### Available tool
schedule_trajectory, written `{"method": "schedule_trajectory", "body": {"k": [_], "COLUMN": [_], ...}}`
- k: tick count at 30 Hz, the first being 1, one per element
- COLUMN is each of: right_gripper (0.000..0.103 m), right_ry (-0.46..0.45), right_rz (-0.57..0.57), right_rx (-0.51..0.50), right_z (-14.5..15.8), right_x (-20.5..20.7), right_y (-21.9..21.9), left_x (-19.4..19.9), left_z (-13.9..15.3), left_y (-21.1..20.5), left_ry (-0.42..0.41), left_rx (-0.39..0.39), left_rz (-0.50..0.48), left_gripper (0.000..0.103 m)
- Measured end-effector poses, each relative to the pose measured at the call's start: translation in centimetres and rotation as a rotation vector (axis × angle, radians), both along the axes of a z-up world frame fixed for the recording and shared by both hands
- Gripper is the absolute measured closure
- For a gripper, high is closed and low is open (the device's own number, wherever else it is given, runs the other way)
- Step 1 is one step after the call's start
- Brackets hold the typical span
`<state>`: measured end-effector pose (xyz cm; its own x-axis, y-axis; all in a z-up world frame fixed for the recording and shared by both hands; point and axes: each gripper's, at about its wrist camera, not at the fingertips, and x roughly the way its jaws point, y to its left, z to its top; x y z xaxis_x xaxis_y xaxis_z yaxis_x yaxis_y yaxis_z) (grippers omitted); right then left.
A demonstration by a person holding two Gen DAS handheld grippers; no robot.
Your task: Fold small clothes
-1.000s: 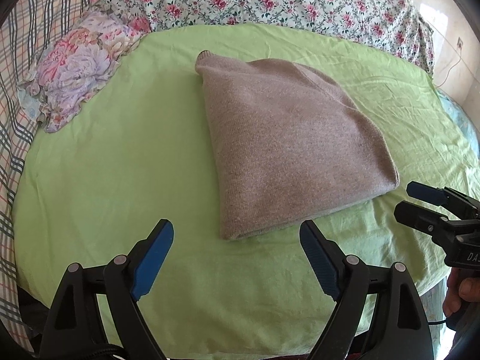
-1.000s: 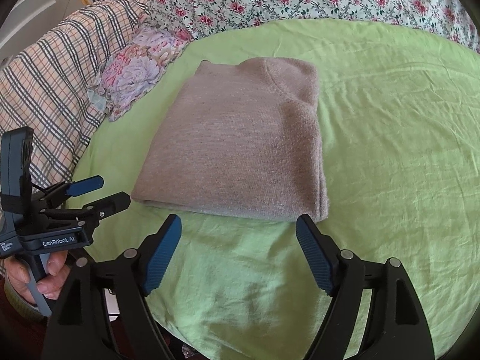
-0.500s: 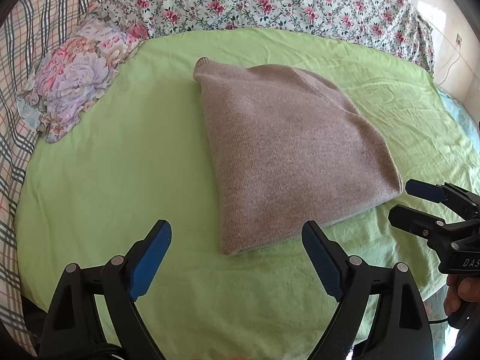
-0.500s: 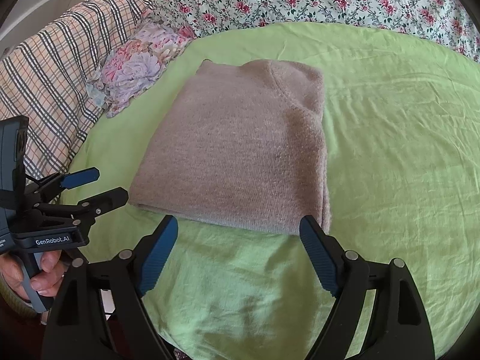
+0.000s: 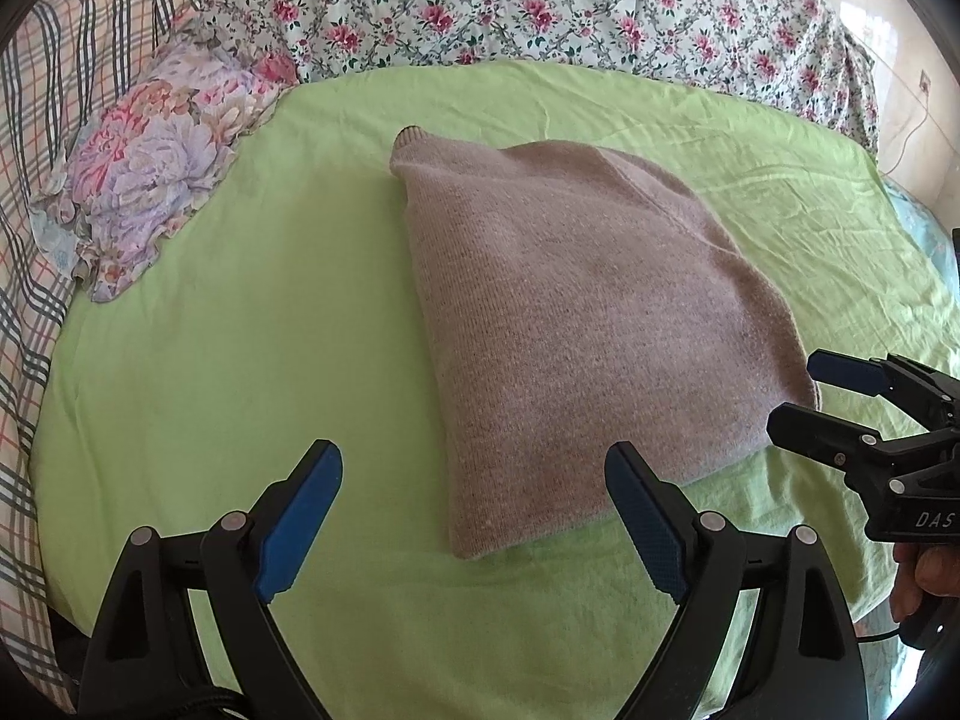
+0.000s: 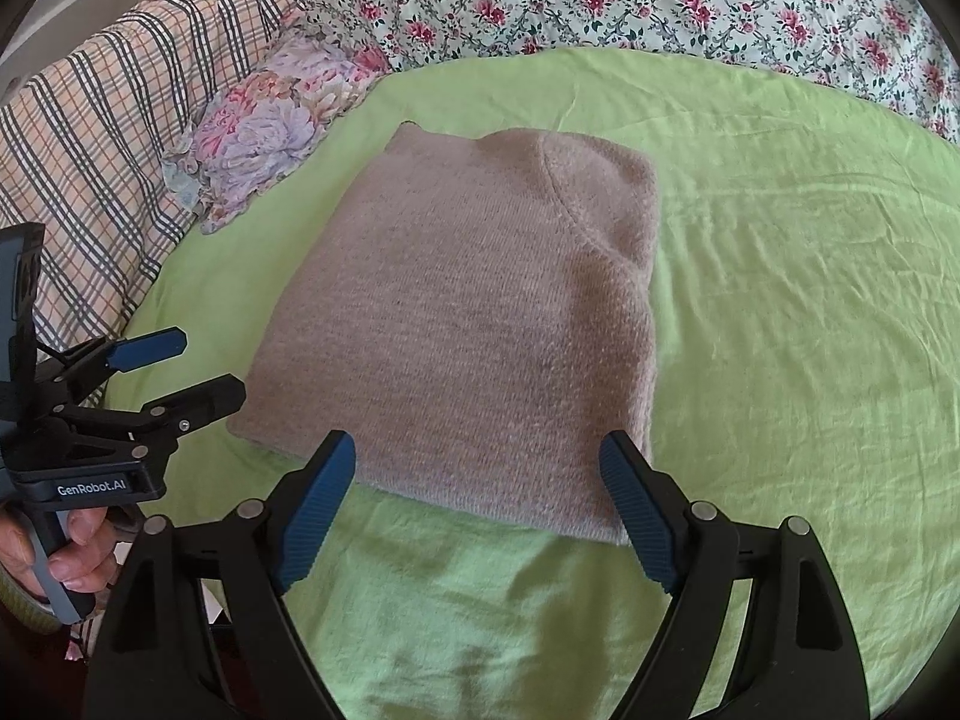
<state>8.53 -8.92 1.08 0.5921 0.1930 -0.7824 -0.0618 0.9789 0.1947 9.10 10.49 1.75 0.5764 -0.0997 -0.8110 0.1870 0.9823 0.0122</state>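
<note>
A folded beige-brown knitted sweater point(image 5: 576, 324) point(image 6: 474, 330) lies flat on the light green sheet point(image 5: 240, 324) point(image 6: 780, 312). My left gripper point(image 5: 474, 498) hovers open just short of the sweater's near left corner, nothing between its blue pads. In the right wrist view the left gripper point(image 6: 180, 372) shows at the left edge, held by a hand, beside the sweater's near left corner. My right gripper point(image 6: 474, 480) stands open over the sweater's near edge, jaws wide, nothing gripped. The left wrist view shows the right gripper point(image 5: 804, 390) at the sweater's right corner.
A floral pillow or folded cloth point(image 5: 156, 162) point(image 6: 276, 120) lies at the back left on the sheet's edge. Rose-patterned bedding point(image 5: 540, 6) point(image 6: 660, 0) runs along the back, and a plaid blanket point(image 5: 36, 138) point(image 6: 108, 138) covers the left side. The sheet's near edge drops off below the grippers.
Both grippers have crept a little closer to the sweater's near edge; the right gripper's pads now overlap that edge. The sweater has not moved.
</note>
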Motion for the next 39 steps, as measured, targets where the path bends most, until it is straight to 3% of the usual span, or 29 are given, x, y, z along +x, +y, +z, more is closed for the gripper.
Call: {"method": "schedule_trajectory", "body": {"k": [39], "right_gripper": [0.019], "right_ry": [0.005], "right_rz": [0.007], "right_rx": [-0.005], "right_z": [0.1], "right_x": [0.7], "right_y": [0.3], "left_x": [0.6], "left_z": [-0.5], "left_y": [-1.2], "left_ry": [0.018], "left_rx": [0.003], "left_rz": [-0.008], "left_gripper": [0.012]}}
